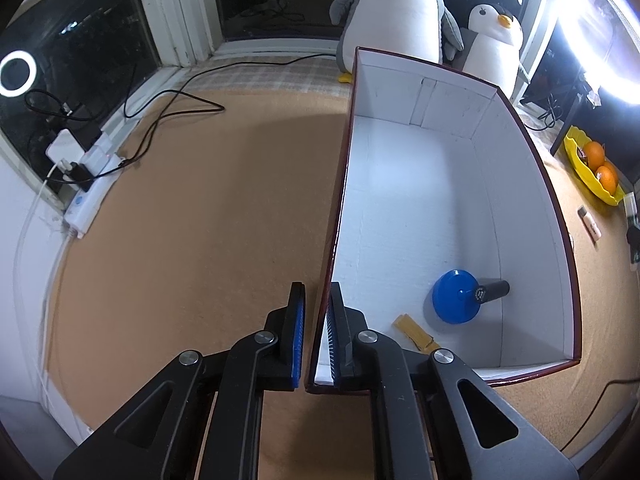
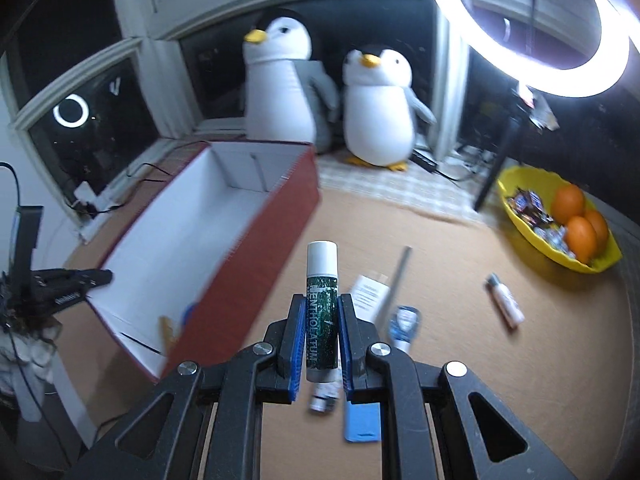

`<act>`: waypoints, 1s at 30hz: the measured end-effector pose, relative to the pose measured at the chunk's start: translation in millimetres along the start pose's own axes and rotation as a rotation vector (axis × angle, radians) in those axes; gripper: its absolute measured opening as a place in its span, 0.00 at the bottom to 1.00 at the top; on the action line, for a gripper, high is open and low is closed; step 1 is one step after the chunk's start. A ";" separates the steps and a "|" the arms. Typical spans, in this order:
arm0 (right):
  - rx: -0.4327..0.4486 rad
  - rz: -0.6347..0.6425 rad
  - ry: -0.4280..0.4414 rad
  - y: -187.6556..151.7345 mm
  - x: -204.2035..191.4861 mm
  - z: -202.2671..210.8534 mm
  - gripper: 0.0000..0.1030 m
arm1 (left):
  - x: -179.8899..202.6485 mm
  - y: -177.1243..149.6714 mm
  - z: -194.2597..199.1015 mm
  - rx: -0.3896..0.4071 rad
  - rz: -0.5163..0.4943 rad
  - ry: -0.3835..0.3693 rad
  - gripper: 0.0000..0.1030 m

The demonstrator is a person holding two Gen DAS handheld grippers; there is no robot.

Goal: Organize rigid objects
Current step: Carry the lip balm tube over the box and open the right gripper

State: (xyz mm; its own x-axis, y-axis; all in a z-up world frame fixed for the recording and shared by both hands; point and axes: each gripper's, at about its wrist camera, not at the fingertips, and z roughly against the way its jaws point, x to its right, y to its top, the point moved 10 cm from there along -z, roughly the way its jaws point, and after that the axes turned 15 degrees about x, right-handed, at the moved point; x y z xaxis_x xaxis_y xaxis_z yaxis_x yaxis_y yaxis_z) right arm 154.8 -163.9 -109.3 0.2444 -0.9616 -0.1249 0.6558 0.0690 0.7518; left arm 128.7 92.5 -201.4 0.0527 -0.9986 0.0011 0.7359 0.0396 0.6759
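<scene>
A red box [image 1: 532, 148] with a white inside stands on the brown mat; in the right wrist view the box [image 2: 276, 220] lies left of centre. My left gripper [image 1: 318, 292] is shut on the box's near left wall, one finger outside and one inside. Inside the box lie a blue round lid [image 1: 454, 296], a black cylinder [image 1: 494, 290] and a yellow piece [image 1: 414, 330]. My right gripper [image 2: 322, 304] is shut on a green tube with a white cap [image 2: 322, 280], held above the mat beside the box.
On the mat under the right gripper lie a white card [image 2: 370, 292], a grey stick [image 2: 398, 276], a small bottle [image 2: 406, 324], a blue flat piece [image 2: 362, 420] and a pinkish tube [image 2: 506, 300]. A yellow bowl [image 2: 520, 188] holds oranges. Two plush penguins [image 2: 376, 108] stand behind; cables and a power strip [image 1: 86, 208] lie left.
</scene>
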 end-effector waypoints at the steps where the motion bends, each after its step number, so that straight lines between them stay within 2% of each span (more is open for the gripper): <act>1: 0.003 0.001 0.014 1.9 -6.7 -1.0 0.13 | 0.3 0.0 0.4 0.003 0.001 0.000 0.08; 7: 0.000 0.046 0.107 7.5 -63.9 -12.4 0.13 | 0.3 -0.6 0.9 0.011 0.001 0.003 0.06; 15: -0.023 0.117 0.186 1.2 -118.8 -28.4 0.13 | -0.1 -1.0 1.3 0.016 -0.002 0.007 0.06; 30: -0.093 0.140 0.220 -18.2 -150.0 -54.0 0.13 | 1.1 -0.2 0.8 0.021 -0.008 0.008 0.05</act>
State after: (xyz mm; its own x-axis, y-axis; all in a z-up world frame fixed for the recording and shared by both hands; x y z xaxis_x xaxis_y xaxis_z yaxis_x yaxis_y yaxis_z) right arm 144.8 -6.5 -139.2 0.4796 -0.8610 -0.1693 0.6652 0.2309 0.7100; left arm 128.0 91.3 -201.0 0.0520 -0.9986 -0.0103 0.7222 0.0305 0.6911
